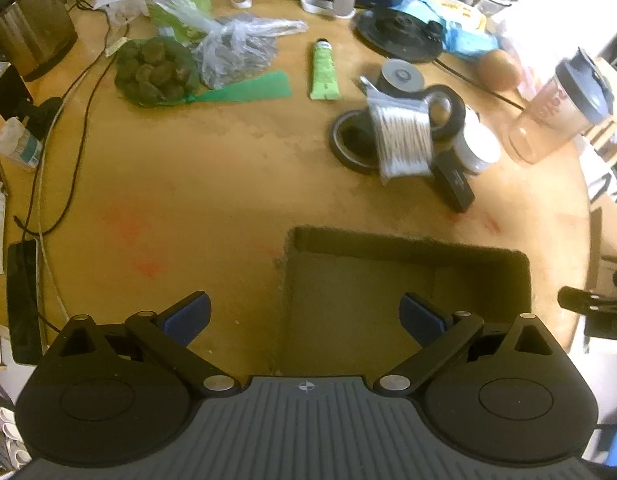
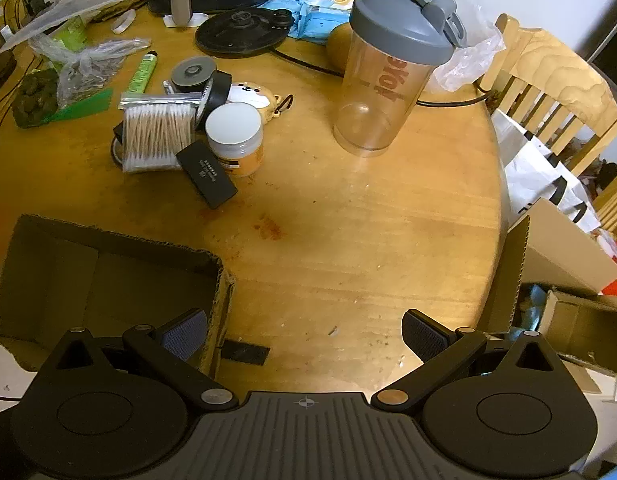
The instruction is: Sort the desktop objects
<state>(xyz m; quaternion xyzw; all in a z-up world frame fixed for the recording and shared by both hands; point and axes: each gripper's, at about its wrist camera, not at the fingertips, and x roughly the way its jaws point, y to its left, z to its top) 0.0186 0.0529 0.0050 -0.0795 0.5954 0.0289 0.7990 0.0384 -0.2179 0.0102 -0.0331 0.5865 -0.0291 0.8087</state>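
Round wooden table (image 2: 348, 240) holding an open cardboard box (image 2: 108, 264) at its near edge, beyond which lie a bag of cotton swabs (image 2: 156, 136), white-lidded jar (image 2: 234, 136), black case (image 2: 206, 174), green tube (image 1: 323, 70) and shaker bottle (image 2: 388, 76); left gripper (image 1: 304, 316) and right gripper (image 2: 304, 332) both spread wide, empty.

Round wooden table (image 2: 348, 240) (stained) bears cardboard box (image 2: 108, 264), shaker bottle (image 2: 388, 72).

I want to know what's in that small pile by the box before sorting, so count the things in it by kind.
Tape rolls: 2, one flat, one leaning
Jars: 1, white-lidded
Cotton swab bags: 1
Flat black cases: 1
Round grey tins: 1
Bear keychains: 1
Total: 7
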